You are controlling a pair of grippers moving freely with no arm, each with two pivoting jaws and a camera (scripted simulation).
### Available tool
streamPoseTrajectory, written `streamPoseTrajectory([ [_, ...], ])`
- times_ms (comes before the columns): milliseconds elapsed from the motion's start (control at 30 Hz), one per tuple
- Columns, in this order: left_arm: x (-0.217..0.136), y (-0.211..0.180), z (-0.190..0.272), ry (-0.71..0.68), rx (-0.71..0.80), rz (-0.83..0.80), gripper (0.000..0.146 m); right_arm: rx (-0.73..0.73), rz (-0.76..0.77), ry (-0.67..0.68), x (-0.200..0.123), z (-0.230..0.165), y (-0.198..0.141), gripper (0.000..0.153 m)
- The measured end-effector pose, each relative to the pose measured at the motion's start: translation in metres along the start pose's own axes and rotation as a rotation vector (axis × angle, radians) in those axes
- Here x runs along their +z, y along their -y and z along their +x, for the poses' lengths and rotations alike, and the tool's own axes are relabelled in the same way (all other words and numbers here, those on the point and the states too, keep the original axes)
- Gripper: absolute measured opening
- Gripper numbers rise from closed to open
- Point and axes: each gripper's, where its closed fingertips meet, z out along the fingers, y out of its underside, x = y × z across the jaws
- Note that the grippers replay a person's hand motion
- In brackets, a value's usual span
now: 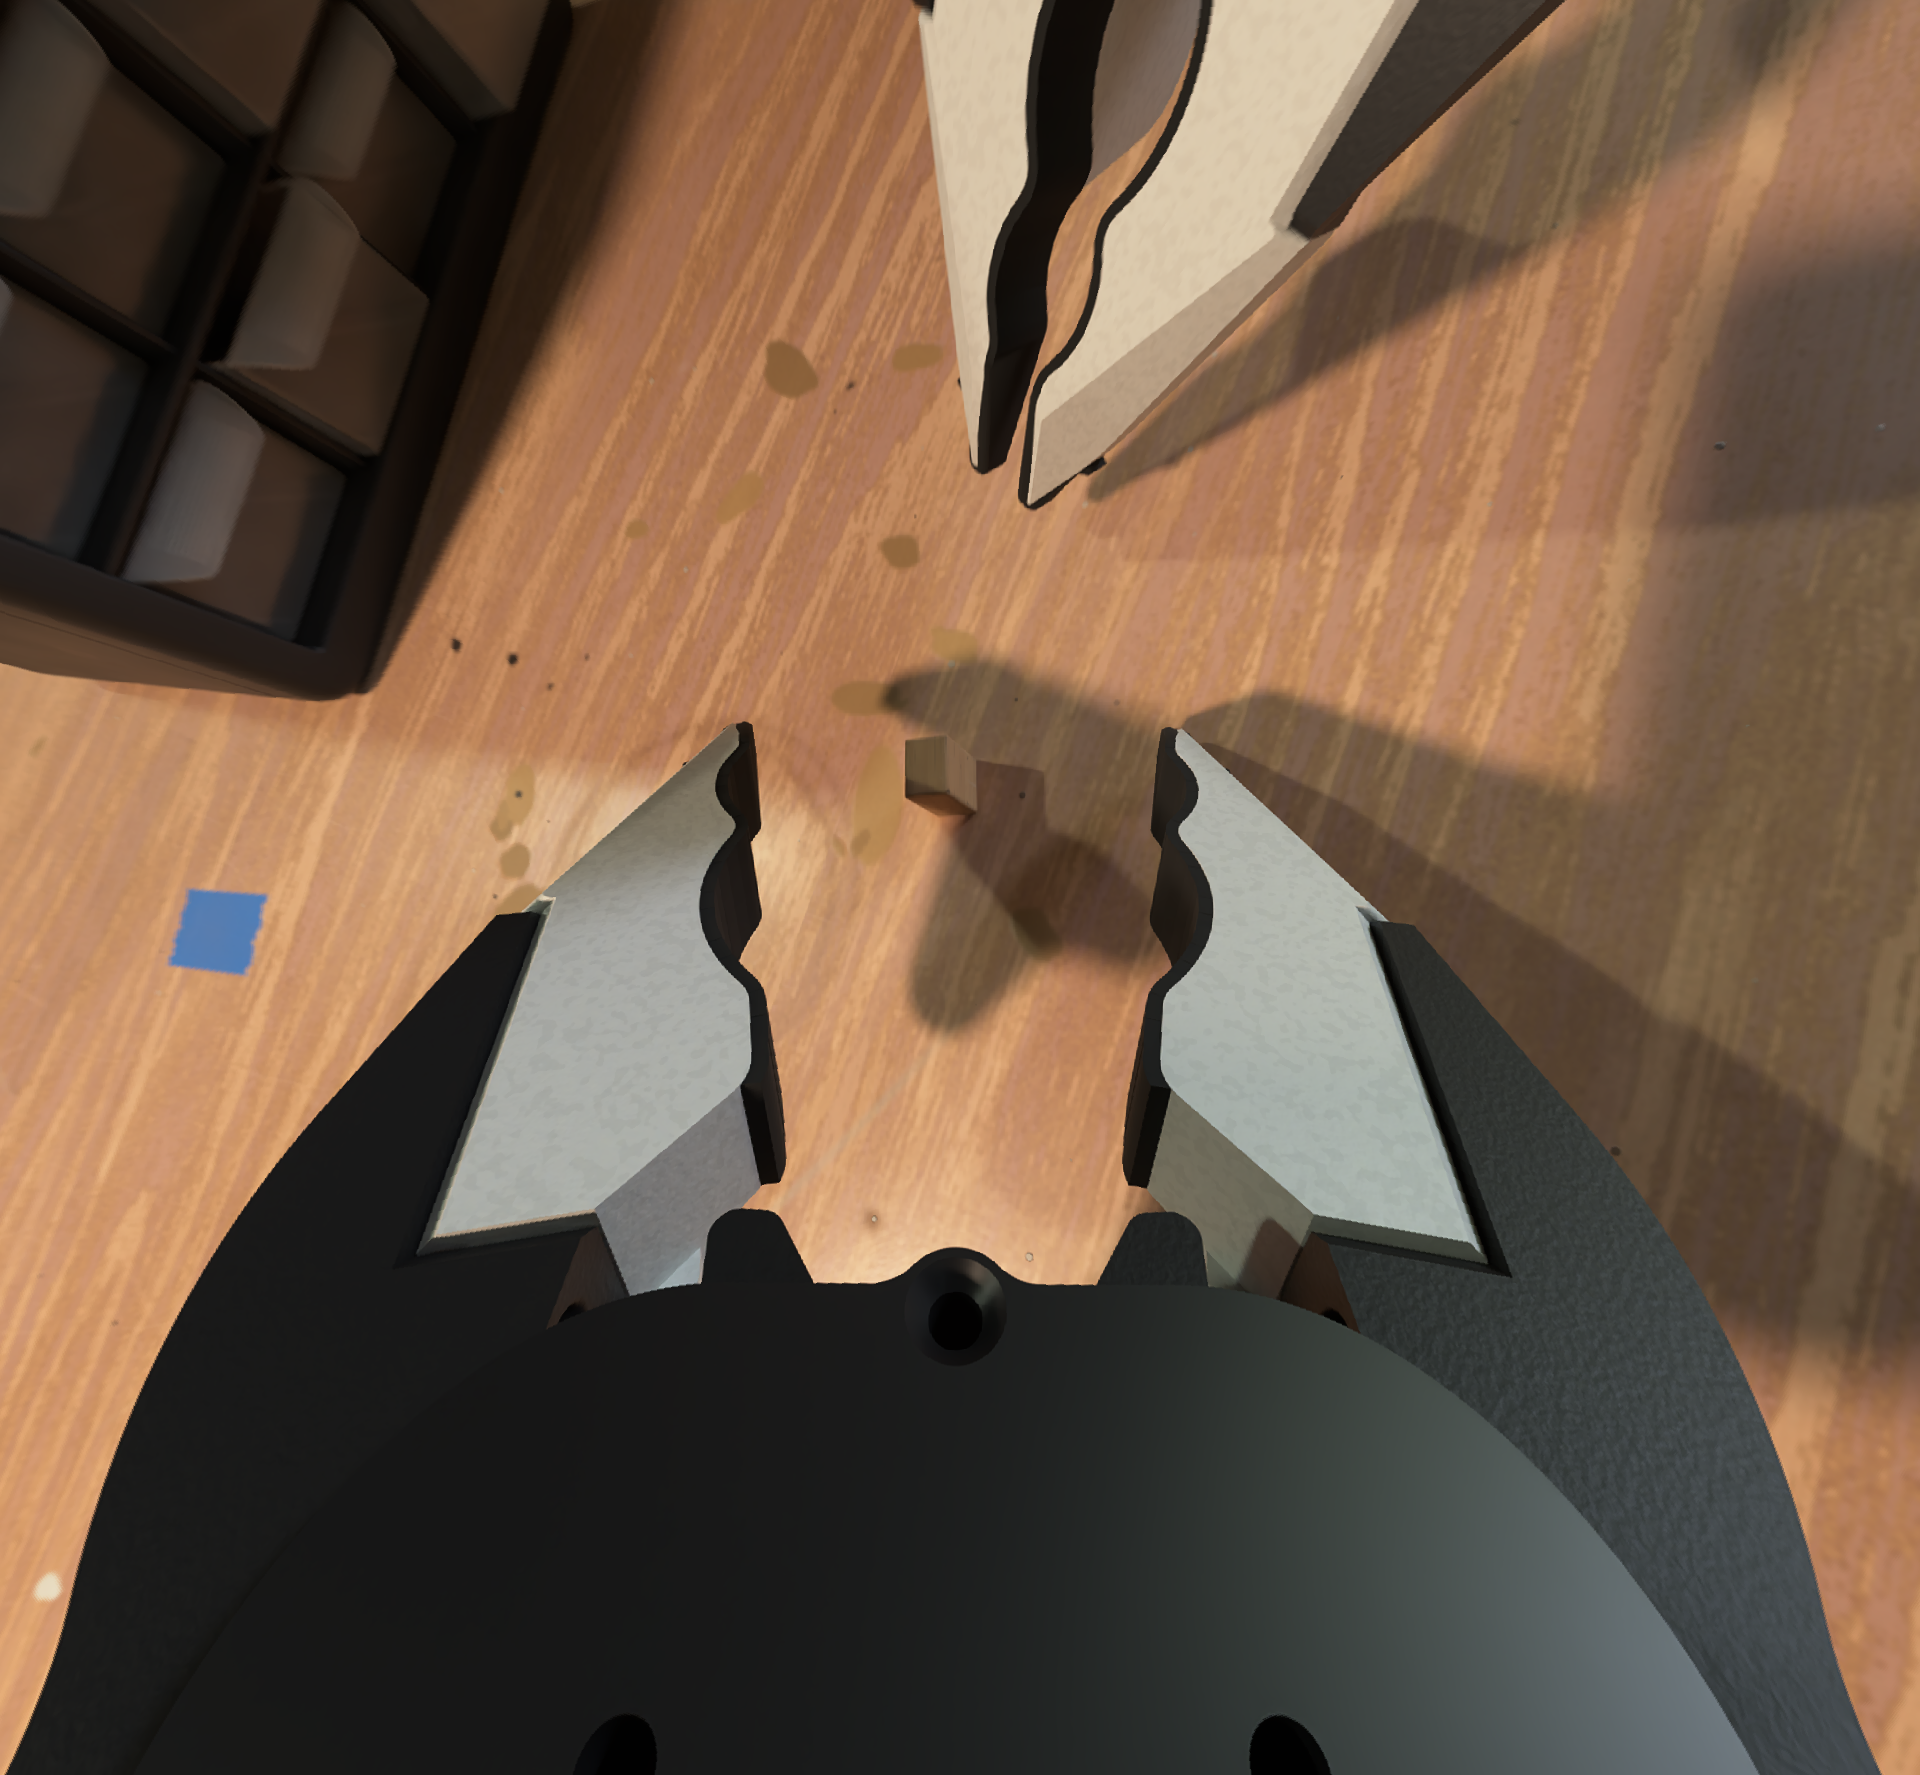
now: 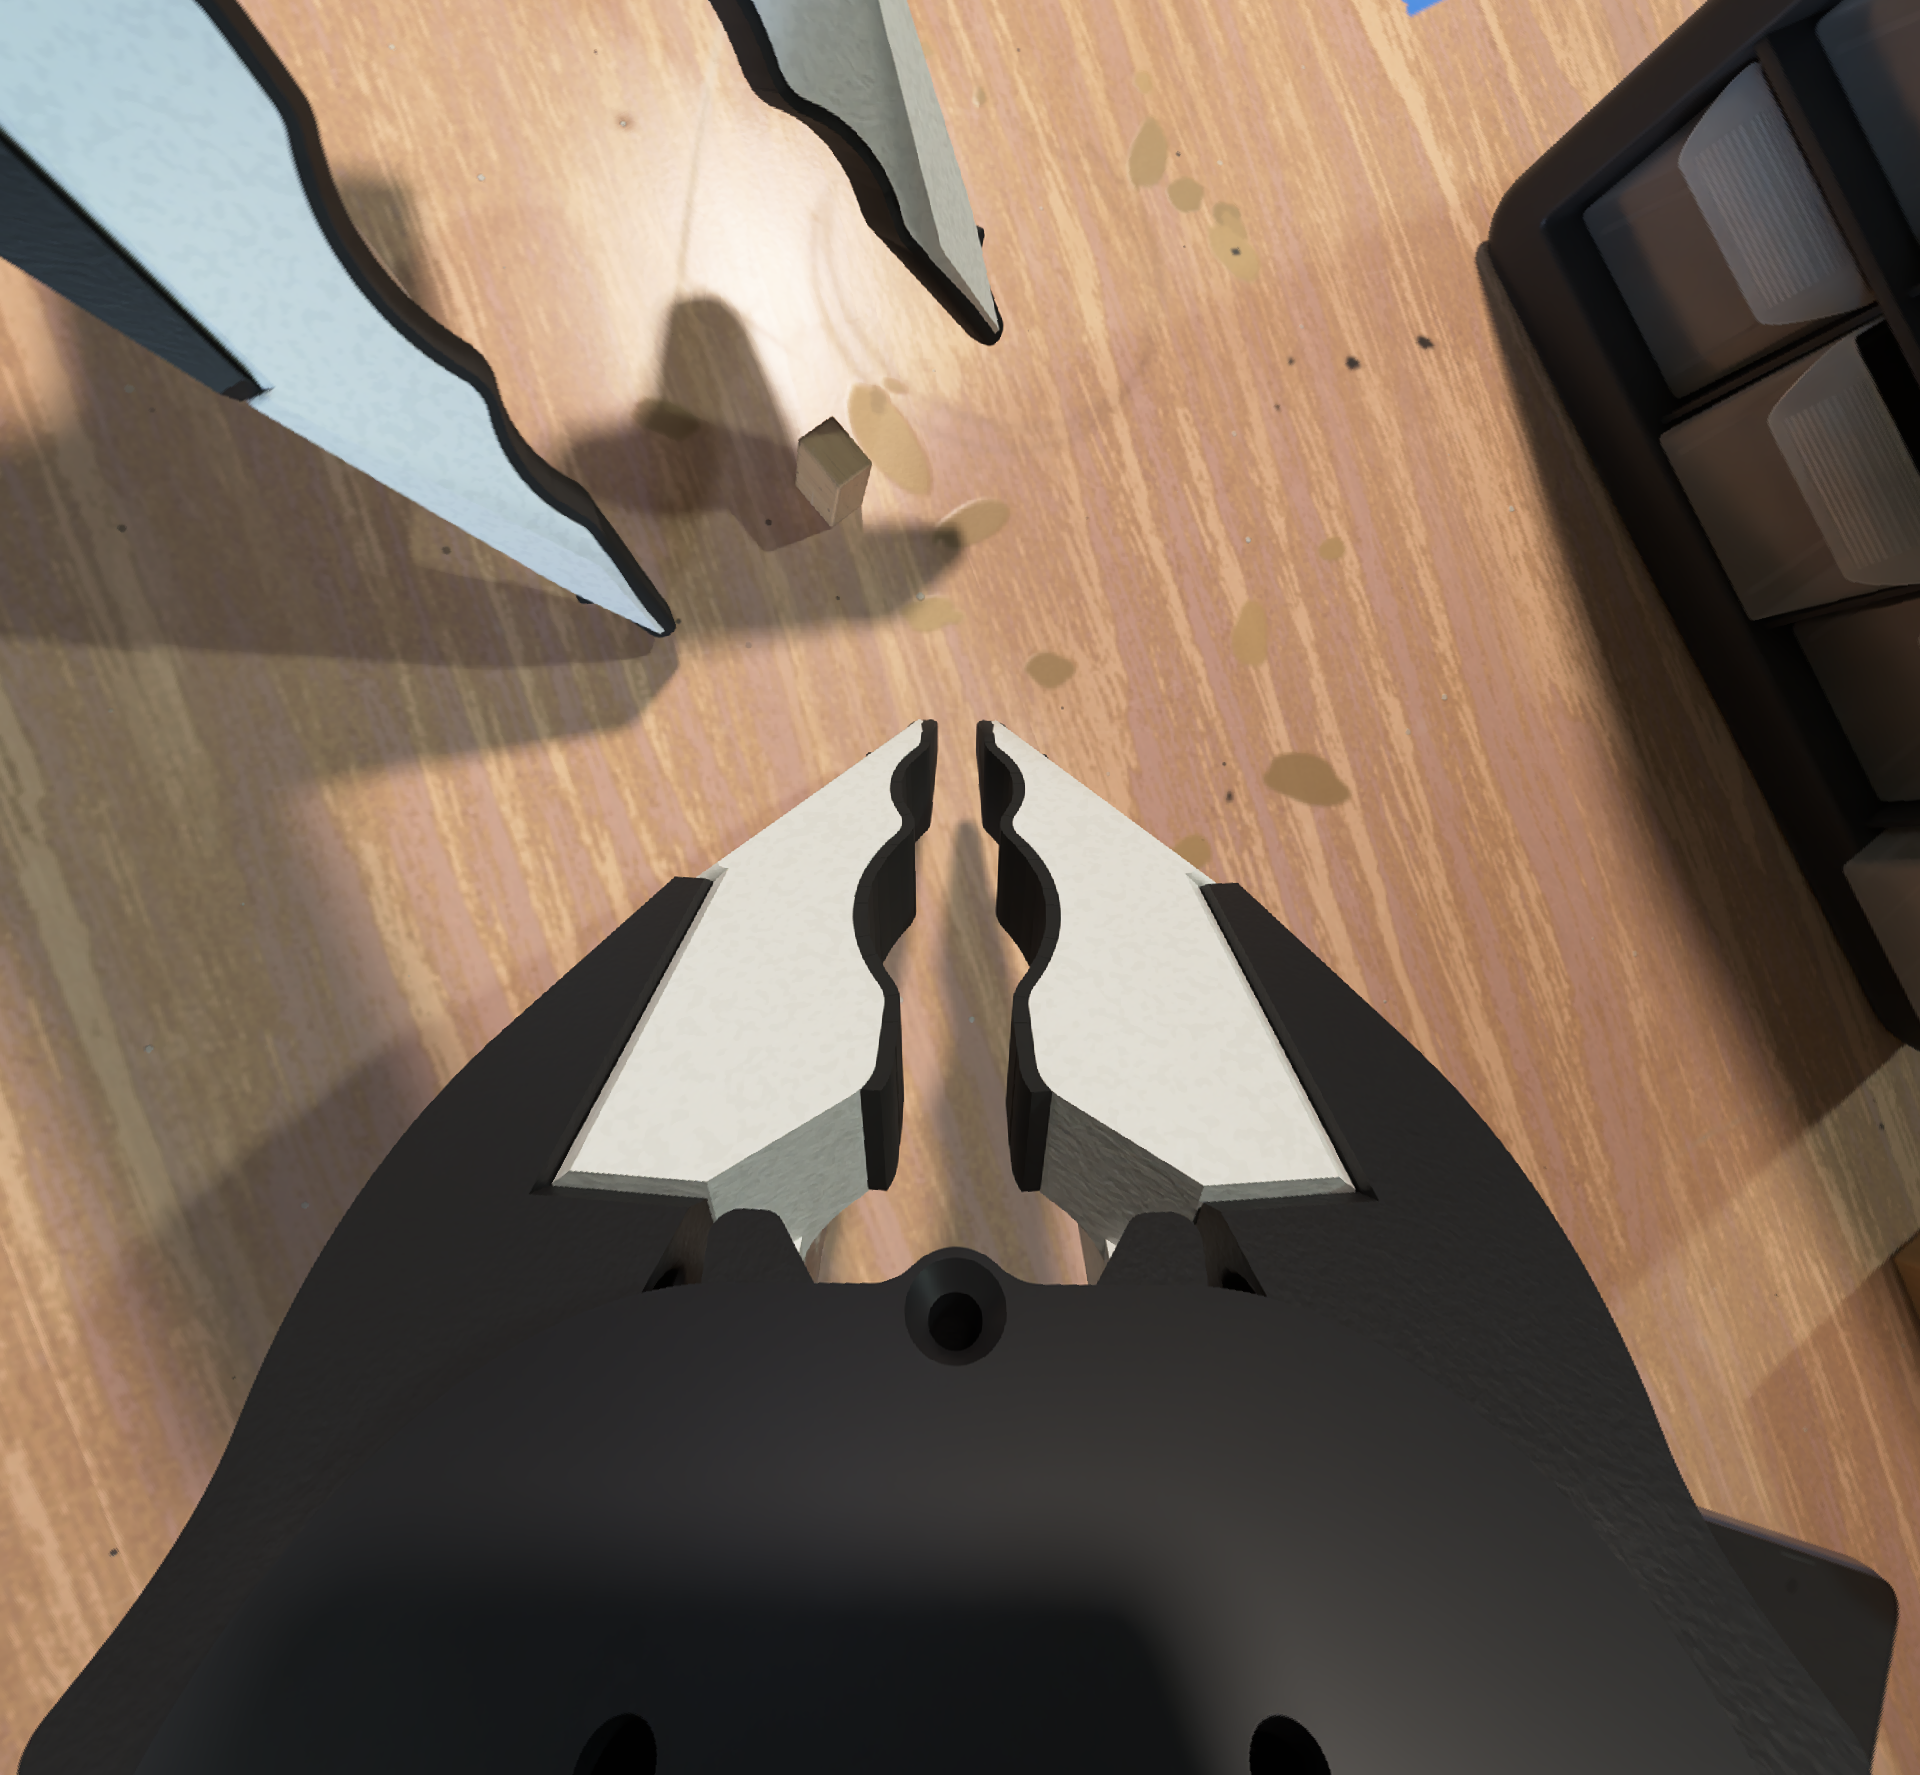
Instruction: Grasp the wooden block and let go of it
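Note:
A small wooden block (image 1: 938, 776) lies on the wooden table, between and just beyond my left gripper's fingertips. My left gripper (image 1: 956, 738) is open and empty above it. In the right wrist view the block (image 2: 831, 470) lies ahead, between the left gripper's two spread fingers (image 2: 821, 478). My right gripper (image 2: 956, 726) is shut on nothing, with a thin slit between its tips, short of the block. It also shows in the left wrist view (image 1: 1013, 468), pointing down at the table beyond the block.
A dark tray of compartments with grey-brown boxes (image 1: 208, 271) stands at the far left, and at the right edge in the right wrist view (image 2: 1766, 437). A blue square patch (image 1: 218, 930) marks the table. Tan stains dot the wood around the block.

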Motion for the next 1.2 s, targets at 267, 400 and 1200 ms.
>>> streamPoseTrajectory([
  [267, -0.004, 0.008, 0.0, 0.036, 0.021, 0.022, 0.079, 0.003, 0.005, -0.001, -0.001, 0.001, 0.001, 0.007],
  [400, -0.001, 0.003, -0.003, 0.037, 0.012, 0.012, 0.078, 0.005, 0.006, 0.0, -0.001, 0.001, 0.001, 0.007],
  [1200, 0.006, -0.005, -0.005, 0.014, -0.02, 0.009, 0.035, 0.02, 0.048, 0.026, -0.004, -0.001, 0.006, 0.007],
])
